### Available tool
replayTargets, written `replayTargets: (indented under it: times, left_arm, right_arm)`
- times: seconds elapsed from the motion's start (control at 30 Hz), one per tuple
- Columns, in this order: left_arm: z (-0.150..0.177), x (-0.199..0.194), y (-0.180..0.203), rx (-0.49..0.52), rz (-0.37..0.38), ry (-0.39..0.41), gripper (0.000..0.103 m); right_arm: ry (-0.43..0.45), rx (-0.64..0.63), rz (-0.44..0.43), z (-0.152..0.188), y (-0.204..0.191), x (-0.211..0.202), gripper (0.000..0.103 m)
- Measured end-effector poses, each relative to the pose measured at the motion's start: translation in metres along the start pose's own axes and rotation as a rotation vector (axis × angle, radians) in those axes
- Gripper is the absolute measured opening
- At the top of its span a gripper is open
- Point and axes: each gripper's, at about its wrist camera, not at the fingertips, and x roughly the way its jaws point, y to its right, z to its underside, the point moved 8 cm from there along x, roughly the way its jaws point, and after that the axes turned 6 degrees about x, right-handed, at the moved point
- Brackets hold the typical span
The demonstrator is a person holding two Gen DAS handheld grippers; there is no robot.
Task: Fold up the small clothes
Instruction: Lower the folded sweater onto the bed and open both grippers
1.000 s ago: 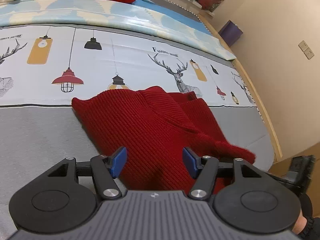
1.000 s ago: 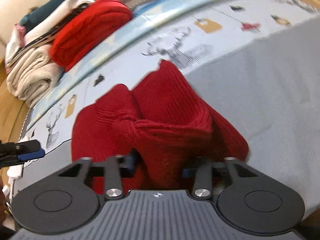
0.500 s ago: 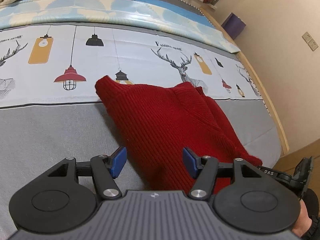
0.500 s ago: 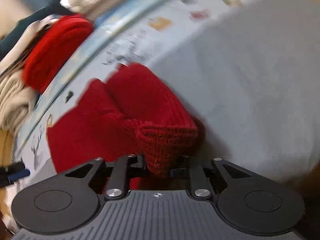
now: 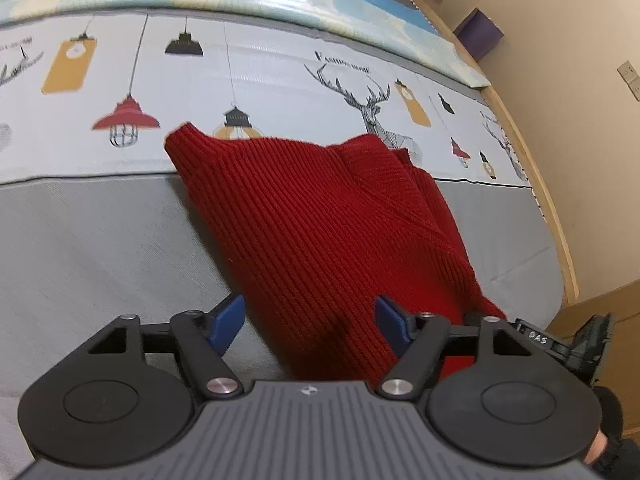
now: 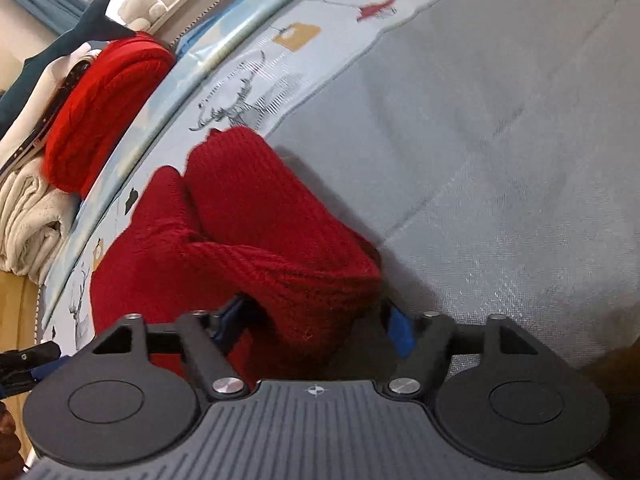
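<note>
A dark red knitted sweater (image 5: 320, 216) lies partly folded on the grey and printed bed cover. My left gripper (image 5: 310, 320) is open just above its near edge, blue pads on either side of the knit, gripping nothing. In the right wrist view the sweater (image 6: 256, 240) lies bunched, with a thick rolled edge between the pads. My right gripper (image 6: 316, 326) now stands open around that rolled edge. The right gripper (image 5: 560, 344) shows at the left view's lower right.
A stack of folded clothes with a bright red knit (image 6: 104, 108) on top and cream towels (image 6: 28, 224) sits at the bed's head. A wooden bed edge (image 5: 532, 168) and beige wall run along the right. Grey sheet (image 6: 500, 140) lies beside the sweater.
The right gripper has pulled the sweater's edge across and opened its jaws, which were shut on the knit. The sweater's far corner has shifted right. The left gripper stays open.
</note>
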Motion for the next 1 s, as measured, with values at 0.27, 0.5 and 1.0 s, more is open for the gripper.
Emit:
replayTargets:
  times: [0.27,0.5,1.0]
  left_arm:
    - [0.004,0.034,-0.005,-0.094,0.003,-0.07,0.085]
    - [0.008,0.05,-0.013,-0.09,-0.017,-0.116,0.086]
    - [0.004,0.002,-0.073,-0.189,-0.055,-0.035,0.086]
  right_arm:
    - [-0.042,0.0,-0.028,0.006,0.0,0.021,0.074]
    - [-0.035,-0.08,-0.031,0.013,-0.023,0.029,0.047]
    - [-0.153,-0.2,-0.217,0.054,-0.117,0.064,0.035]
